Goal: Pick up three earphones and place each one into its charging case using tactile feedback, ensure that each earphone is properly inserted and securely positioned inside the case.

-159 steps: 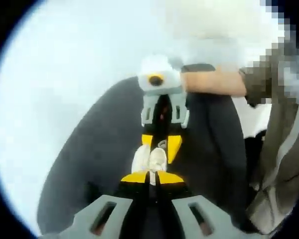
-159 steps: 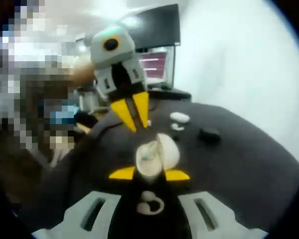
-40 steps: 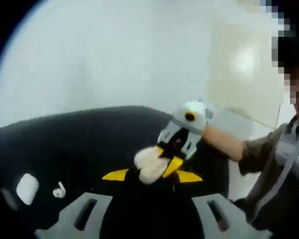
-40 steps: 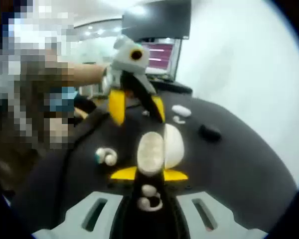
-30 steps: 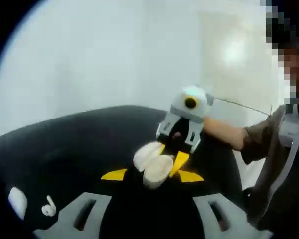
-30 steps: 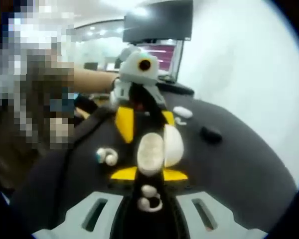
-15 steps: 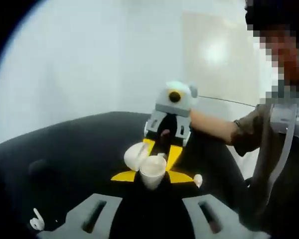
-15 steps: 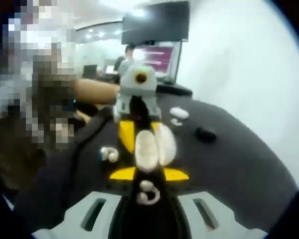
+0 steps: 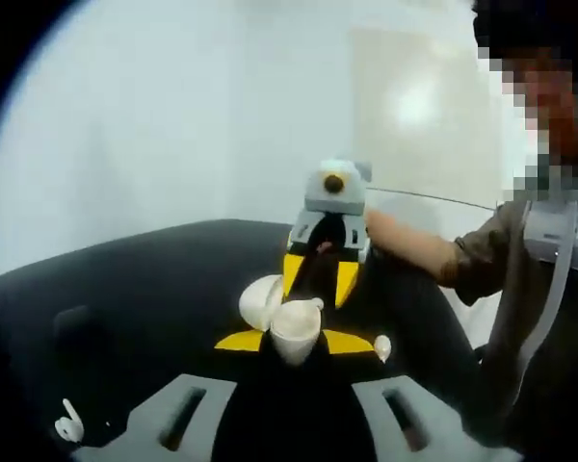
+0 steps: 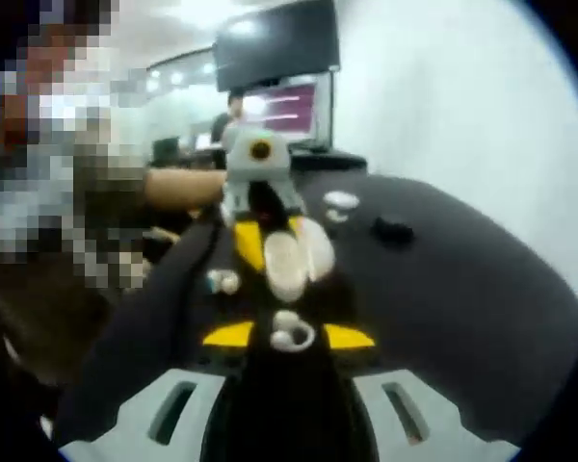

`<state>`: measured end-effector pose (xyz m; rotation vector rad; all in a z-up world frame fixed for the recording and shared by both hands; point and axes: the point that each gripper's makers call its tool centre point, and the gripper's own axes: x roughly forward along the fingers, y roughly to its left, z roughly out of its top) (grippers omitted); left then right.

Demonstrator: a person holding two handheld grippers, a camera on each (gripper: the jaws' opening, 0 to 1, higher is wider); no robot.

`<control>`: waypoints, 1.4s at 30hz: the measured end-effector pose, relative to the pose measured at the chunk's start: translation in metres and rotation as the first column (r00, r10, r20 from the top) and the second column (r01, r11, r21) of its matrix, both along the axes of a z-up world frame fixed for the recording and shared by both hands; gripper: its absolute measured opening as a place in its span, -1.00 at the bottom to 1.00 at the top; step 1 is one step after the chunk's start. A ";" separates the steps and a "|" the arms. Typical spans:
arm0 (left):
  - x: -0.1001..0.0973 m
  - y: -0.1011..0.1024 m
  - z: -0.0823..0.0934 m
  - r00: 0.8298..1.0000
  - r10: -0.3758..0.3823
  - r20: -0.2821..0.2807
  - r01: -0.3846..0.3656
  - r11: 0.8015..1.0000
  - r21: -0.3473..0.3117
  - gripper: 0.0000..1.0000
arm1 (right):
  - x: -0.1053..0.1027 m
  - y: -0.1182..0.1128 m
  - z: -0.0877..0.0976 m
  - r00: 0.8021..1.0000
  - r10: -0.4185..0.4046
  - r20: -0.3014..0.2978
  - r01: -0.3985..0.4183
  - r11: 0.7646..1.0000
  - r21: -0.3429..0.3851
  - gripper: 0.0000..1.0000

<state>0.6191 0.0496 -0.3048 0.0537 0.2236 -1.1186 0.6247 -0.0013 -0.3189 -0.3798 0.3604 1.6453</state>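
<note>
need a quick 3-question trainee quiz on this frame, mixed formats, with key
1. Multiple choice: the left gripper holds A) an open white charging case, B) a cup, C) nothing.
2. True or false: the earphone in the right gripper is seated inside the case.
3. Fill in: a loose earphone lies on the ____ table.
Key: 1 A. 2 false, it sits between the gripper's tips, apart from the case. 3 black.
</note>
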 end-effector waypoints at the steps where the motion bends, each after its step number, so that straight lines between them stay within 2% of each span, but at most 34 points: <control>1: 0.000 0.000 0.000 1.000 0.000 0.001 0.000 1.000 -0.001 -0.64 | 0.001 0.000 -0.002 1.000 -0.002 -0.007 0.002 1.000 -0.005 -0.53; 2: 0.000 0.000 0.000 1.000 0.000 0.002 0.000 1.000 -0.002 -0.63 | 0.004 0.001 -0.004 1.000 -0.008 -0.004 0.008 1.000 -0.011 -0.59; 5: -0.001 0.000 0.002 1.000 -0.004 0.005 0.004 1.000 -0.012 -0.64 | 0.010 0.003 -0.002 0.999 -0.050 -0.012 0.050 0.999 -0.006 -0.59; 11: -0.002 0.000 0.002 1.000 -0.009 0.016 0.009 1.000 -0.011 -0.64 | 0.030 0.008 -0.003 0.989 -0.133 0.062 0.133 0.991 0.004 -0.60; 20: -0.003 0.001 0.002 0.999 -0.013 0.031 0.014 1.000 -0.002 -0.64 | 0.050 0.015 -0.001 0.974 -0.207 0.097 0.204 0.978 0.036 -0.60; 21: -0.003 0.001 0.002 0.999 -0.014 0.034 0.014 1.000 -0.001 -0.64 | 0.056 0.017 0.001 0.966 -0.236 0.101 0.231 0.971 0.060 -0.60; 23: -0.003 0.000 0.002 0.999 -0.015 0.043 0.015 1.000 0.003 -0.64 | 0.064 0.027 0.014 0.958 -0.266 0.108 0.249 0.957 0.150 -0.59; 24: -0.003 0.000 0.002 0.999 -0.016 0.047 0.016 1.000 0.005 -0.64 | 0.068 0.035 0.022 0.954 -0.293 0.066 0.272 0.937 0.218 -0.59; 26: -0.003 0.000 0.002 0.999 -0.018 0.048 0.018 1.000 0.005 -0.64 | 0.071 0.033 0.020 0.953 -0.294 0.070 0.276 0.941 0.195 -0.59; 27: -0.003 0.001 0.002 0.999 -0.019 0.046 0.019 1.000 0.003 -0.64 | 0.078 0.029 0.020 0.941 -0.327 0.090 0.307 0.933 0.189 -0.59; 28: -0.003 0.001 0.002 0.999 -0.019 0.045 0.019 1.000 0.002 -0.64 | 0.083 0.026 0.024 0.933 -0.350 0.087 0.326 0.921 0.215 -0.58; 30: -0.003 0.001 0.001 0.999 -0.020 0.047 0.020 1.000 0.002 -0.64 | 0.084 0.019 0.034 0.929 -0.371 0.005 0.357 0.896 0.264 -0.57; 31: -0.002 0.001 0.001 0.999 -0.020 0.047 0.020 1.000 0.002 -0.64 | 0.086 0.015 0.044 0.925 -0.377 -0.047 0.373 0.876 0.305 -0.57; 32: -0.002 0.000 0.001 0.999 -0.021 0.048 0.021 1.000 0.002 -0.64 | 0.087 0.013 0.051 0.922 -0.381 -0.065 0.380 0.863 0.332 -0.57; 36: -0.002 0.000 0.001 0.999 -0.023 0.045 0.023 1.000 -0.001 -0.64 | 0.095 0.003 0.057 0.897 -0.437 -0.068 0.432 0.833 0.346 -0.58; 38: -0.002 0.000 0.001 0.999 -0.024 0.043 0.025 1.000 -0.002 -0.64 | 0.100 -0.003 0.046 0.882 -0.471 -0.023 0.457 0.841 0.289 -0.59; 39: -0.002 0.001 0.001 0.999 -0.024 0.038 0.024 1.000 -0.005 -0.64 | 0.100 -0.002 0.045 0.881 -0.473 -0.020 0.457 0.840 0.292 -0.59; 40: -0.002 0.000 0.001 0.999 -0.025 0.037 0.025 1.000 -0.005 -0.64 | 0.099 -0.004 0.046 0.879 -0.477 -0.028 0.464 0.838 0.289 -0.59; 42: -0.002 0.000 0.000 0.999 -0.029 0.034 0.029 1.000 -0.006 -0.64 | 0.095 -0.011 0.060 0.858 -0.506 -0.090 0.507 0.805 0.307 -0.60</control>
